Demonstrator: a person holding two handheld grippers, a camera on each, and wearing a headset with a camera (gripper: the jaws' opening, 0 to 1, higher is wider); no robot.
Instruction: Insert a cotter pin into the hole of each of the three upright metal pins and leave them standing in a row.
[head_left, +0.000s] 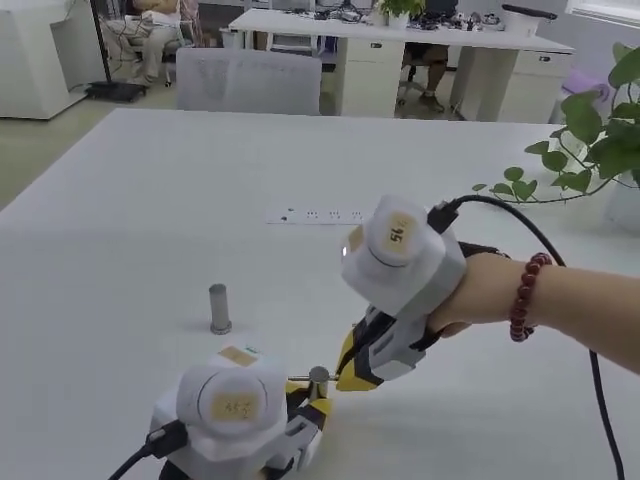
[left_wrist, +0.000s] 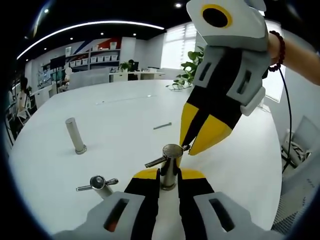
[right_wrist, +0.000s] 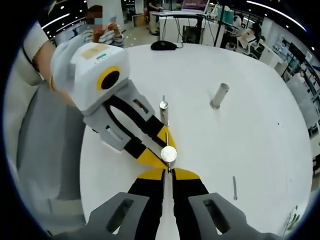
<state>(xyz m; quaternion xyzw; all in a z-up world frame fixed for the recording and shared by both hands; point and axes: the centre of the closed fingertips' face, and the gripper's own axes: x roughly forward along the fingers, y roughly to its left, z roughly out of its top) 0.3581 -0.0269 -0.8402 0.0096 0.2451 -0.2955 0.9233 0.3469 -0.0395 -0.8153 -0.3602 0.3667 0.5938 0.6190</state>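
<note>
Ahead of the left gripper the metal pin fills its jaws, and the right gripper, pinching a cotter pin, crowds just beyond. To its left stand a pinned post, near, and a bare post, farther. Right of the right gripper the table is open but for a loose cotter pin.

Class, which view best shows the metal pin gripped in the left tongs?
Left gripper view: the gripped pin stands close, side-on, a cotter pin through it. Head view shows its top; right gripper view, its round head from above.
</note>
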